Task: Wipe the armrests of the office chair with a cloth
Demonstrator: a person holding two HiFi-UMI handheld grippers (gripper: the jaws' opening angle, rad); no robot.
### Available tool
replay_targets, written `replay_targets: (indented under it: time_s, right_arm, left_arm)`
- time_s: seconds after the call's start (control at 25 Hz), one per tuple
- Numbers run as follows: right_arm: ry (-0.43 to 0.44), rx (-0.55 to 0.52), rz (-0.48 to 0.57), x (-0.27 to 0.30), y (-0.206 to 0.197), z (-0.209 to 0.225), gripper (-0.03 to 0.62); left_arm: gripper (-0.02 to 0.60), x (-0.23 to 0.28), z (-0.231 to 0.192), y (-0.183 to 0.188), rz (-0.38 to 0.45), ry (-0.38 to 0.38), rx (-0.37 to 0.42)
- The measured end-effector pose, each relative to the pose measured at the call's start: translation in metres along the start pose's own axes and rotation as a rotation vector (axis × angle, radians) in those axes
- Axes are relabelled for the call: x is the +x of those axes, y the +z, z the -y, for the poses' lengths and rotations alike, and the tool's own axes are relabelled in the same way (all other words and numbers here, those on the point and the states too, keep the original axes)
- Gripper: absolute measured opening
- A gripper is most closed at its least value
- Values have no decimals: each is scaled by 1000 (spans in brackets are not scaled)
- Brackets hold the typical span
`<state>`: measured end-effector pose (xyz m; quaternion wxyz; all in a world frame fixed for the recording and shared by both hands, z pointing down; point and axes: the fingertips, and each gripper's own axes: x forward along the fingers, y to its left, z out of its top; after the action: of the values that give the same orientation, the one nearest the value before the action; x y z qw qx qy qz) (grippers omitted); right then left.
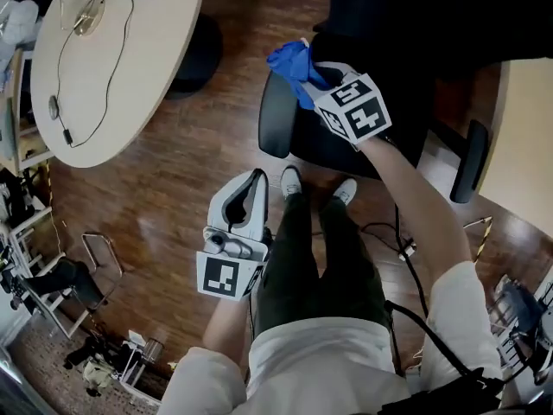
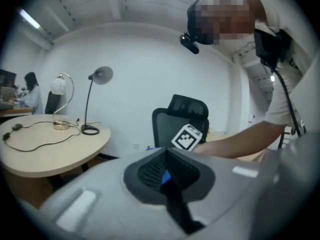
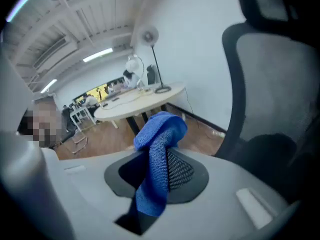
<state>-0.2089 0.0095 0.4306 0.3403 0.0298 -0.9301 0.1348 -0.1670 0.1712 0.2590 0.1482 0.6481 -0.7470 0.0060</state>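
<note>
The black office chair point(image 1: 363, 137) stands ahead of me, its left armrest point(image 1: 275, 115) and right armrest point(image 1: 471, 161) both showing in the head view. My right gripper point(image 1: 315, 76) is shut on a blue cloth point(image 1: 292, 61), which it holds at the far end of the left armrest; contact cannot be made out. In the right gripper view the cloth point(image 3: 157, 159) hangs bunched between the jaws of the right gripper point(image 3: 159, 168), with the chair's backrest point(image 3: 272, 79) close on the right. My left gripper point(image 1: 256, 181) hangs low by my legs, shut and holding nothing. Its own view looks at the chair point(image 2: 185, 115).
A round beige table point(image 1: 112, 67) with cables and a lamp base lies to the left, close to the chair. A second desk point(image 1: 527, 145) borders the right armrest. Cables point(image 1: 389, 232) trail on the wood floor, and metal frames point(image 1: 95, 258) stand at the lower left.
</note>
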Motion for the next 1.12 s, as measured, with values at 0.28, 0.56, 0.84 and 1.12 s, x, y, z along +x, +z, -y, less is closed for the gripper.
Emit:
replay_targets:
  time_s: [0.28,0.56,0.84,1.12]
  right_arm:
    - [257,-42,-140,-11,-56,-132,87]
    - [282,117,195,-75,-99,-182,87]
    - [51,209,226,14,-119,-31,87]
    - [-20,274,-59,146,-219,18,87]
  left_arm:
    - [2,-48,-34,-30,-54,64,5]
    - [2,-25,-22,-48,-54,-21,-43]
    - [2,-3,-13,-79,-86,-61,1]
    - [2,-2,-8,-104,-164,-53,5]
